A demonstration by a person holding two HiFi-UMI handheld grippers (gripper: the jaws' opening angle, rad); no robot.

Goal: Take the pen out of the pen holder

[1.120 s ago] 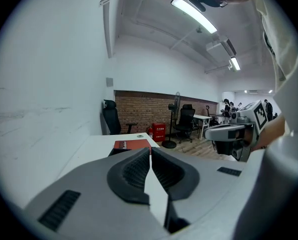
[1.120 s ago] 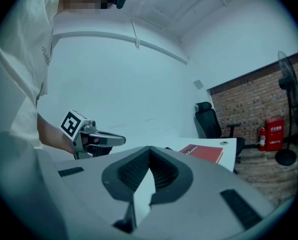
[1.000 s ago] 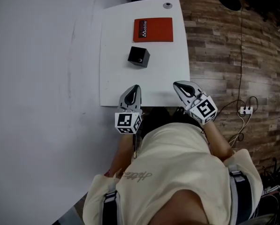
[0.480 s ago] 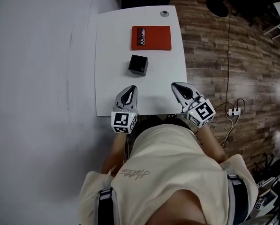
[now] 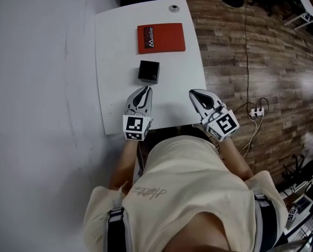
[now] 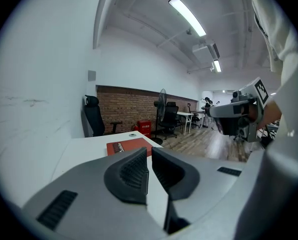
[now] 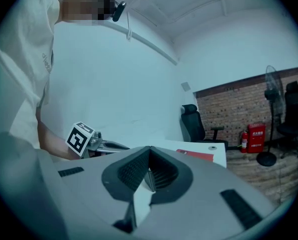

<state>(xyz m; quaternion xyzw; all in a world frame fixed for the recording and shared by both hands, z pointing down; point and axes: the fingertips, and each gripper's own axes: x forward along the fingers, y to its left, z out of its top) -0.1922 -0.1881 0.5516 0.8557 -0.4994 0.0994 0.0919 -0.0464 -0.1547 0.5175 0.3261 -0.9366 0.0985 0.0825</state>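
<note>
The pen holder (image 5: 148, 71), a small black cube, stands upright on the white table (image 5: 113, 93), about midway along its length. From the head view it is seen from straight above, and the pen inside it cannot be made out. Beyond the pen holder, on its far side from the person, a red book (image 5: 161, 38) lies flat with white print along its left edge. Further still past the holder, a small round grey fitting (image 5: 173, 8) sits by the table's far edge. The left gripper (image 5: 144, 91) hovers just on the near side of the pen holder, pointing toward it but apart from it. In its own view the jaws are drawn almost together, with only a thin slit between the ribbed pads and nothing held in it. The right gripper (image 5: 194, 94) is to the near right of the pen holder, well apart from it, above the table's right edge. Its jaws meet at the tips and hold nothing. Each gripper's marker cube sits behind it, nearer the person than the pen holder. To the holder's right, off the table, a wooden floor (image 5: 235, 56) shows with a white power strip (image 5: 257, 111) lying on it.
</note>
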